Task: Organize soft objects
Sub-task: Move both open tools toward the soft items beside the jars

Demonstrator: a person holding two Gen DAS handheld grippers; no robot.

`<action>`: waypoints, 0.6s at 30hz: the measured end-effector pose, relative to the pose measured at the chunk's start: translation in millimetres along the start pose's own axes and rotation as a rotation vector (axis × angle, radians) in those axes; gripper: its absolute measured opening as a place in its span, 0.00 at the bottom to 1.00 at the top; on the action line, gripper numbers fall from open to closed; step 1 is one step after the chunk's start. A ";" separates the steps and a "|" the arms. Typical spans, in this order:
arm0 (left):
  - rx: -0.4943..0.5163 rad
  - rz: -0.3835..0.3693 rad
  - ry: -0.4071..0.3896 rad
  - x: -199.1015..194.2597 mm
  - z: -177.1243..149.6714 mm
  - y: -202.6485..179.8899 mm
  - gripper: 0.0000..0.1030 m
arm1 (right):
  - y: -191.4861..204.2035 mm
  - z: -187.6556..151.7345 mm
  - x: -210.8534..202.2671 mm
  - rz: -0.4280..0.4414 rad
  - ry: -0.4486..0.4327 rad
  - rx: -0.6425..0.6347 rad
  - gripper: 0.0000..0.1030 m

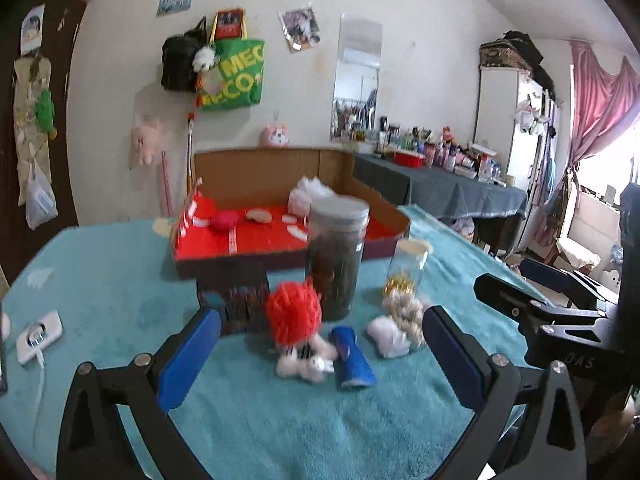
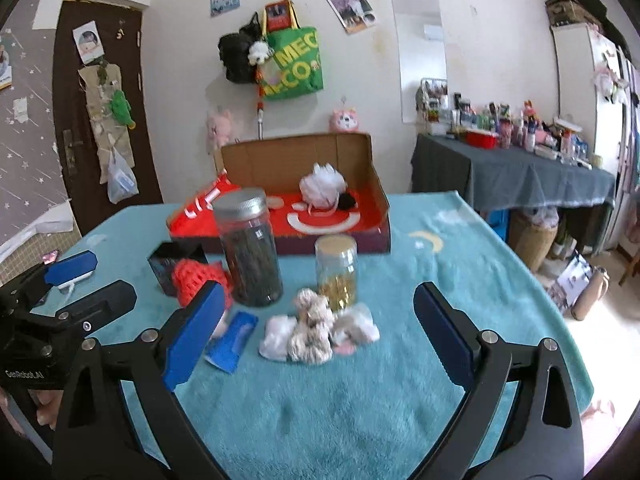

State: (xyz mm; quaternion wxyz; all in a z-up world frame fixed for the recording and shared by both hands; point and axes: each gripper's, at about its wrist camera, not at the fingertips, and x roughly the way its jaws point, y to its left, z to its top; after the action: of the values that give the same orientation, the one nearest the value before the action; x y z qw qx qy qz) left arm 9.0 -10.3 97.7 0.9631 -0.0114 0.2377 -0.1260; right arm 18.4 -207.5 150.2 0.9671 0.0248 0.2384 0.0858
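On the teal fleece cover, a doll with red yarn hair (image 1: 295, 318) lies just ahead of my open left gripper (image 1: 320, 354); nothing is between its blue pads. A blue tube (image 1: 355, 357) lies right of the doll. A beige-and-white plush bundle (image 2: 313, 330) sits ahead of my open right gripper (image 2: 320, 326), also with nothing in it. The red doll (image 2: 200, 276) and blue tube (image 2: 232, 340) show partly behind the right gripper's left finger. Behind stands an open red-lined cardboard box (image 2: 376, 184) holding a white mesh pouf (image 2: 322, 186). The right gripper (image 1: 510, 280) also shows at the edge of the left wrist view.
A tall jar with dark contents (image 2: 250, 248) and a small jar with gold pieces (image 2: 336, 272) stand right behind the soft things. A dark flat box (image 1: 236, 300) leans near the doll. A white power strip (image 1: 40, 336) lies at the table's left. A cluttered side table (image 2: 512, 176) stands at the right.
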 end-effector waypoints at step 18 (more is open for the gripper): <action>-0.058 0.036 0.178 47.0 -40.3 17.1 1.00 | -0.4 -49.0 39.6 -0.048 0.115 -0.017 0.94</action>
State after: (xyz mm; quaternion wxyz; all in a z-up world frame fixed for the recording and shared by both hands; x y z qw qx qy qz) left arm 34.8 -3.9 39.2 0.9395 -0.0240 0.3261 -0.1023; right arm 30.1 -200.5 88.7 0.9538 0.0059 0.2932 0.0657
